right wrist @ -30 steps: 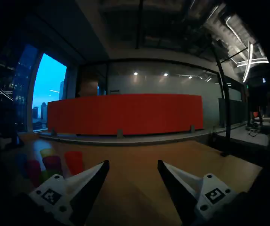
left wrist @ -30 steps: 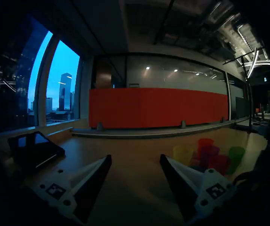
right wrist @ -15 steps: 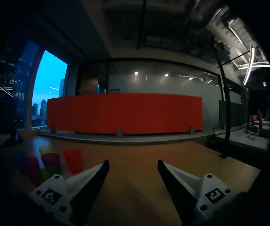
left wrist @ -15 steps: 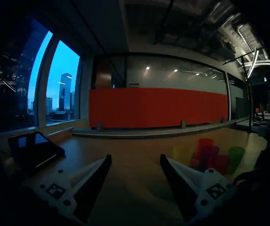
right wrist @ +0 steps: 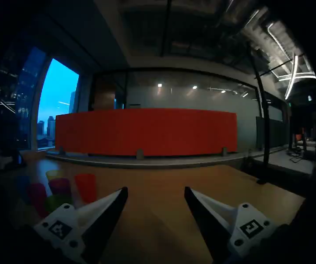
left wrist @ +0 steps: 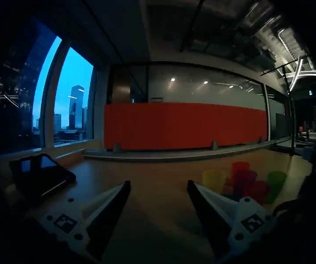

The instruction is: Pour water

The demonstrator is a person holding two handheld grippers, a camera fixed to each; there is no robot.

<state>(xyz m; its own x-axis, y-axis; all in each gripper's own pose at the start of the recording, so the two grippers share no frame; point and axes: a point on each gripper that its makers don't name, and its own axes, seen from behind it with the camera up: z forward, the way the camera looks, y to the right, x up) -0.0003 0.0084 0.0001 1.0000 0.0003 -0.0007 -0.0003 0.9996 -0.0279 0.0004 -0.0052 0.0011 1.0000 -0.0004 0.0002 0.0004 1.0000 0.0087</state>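
Right up close in the left gripper view, the left gripper [left wrist: 158, 182] has its fingers spread wide with nothing between them, poised low over the wooden table [left wrist: 158, 207]. Just past its right finger sits the cluster of coloured cups [left wrist: 244, 181], packed close together: yellow, red, purple and green among them, all upright on the tabletop. Off to the other side, a dark flat device [left wrist: 41, 174] lies near the table's edge.

Over to the right gripper view: the right gripper [right wrist: 155, 189] is also parted wide, gripping nothing, with bare table ahead of it. Here the cups [right wrist: 60, 188] stand beyond its left finger, an orange-red cup [right wrist: 86, 186] nearest the gap.

Farther back, a long red partition [left wrist: 184, 125] runs across the room behind the table, and at the far left a tall window [left wrist: 72, 105] shows city towers against a blue dusk sky.
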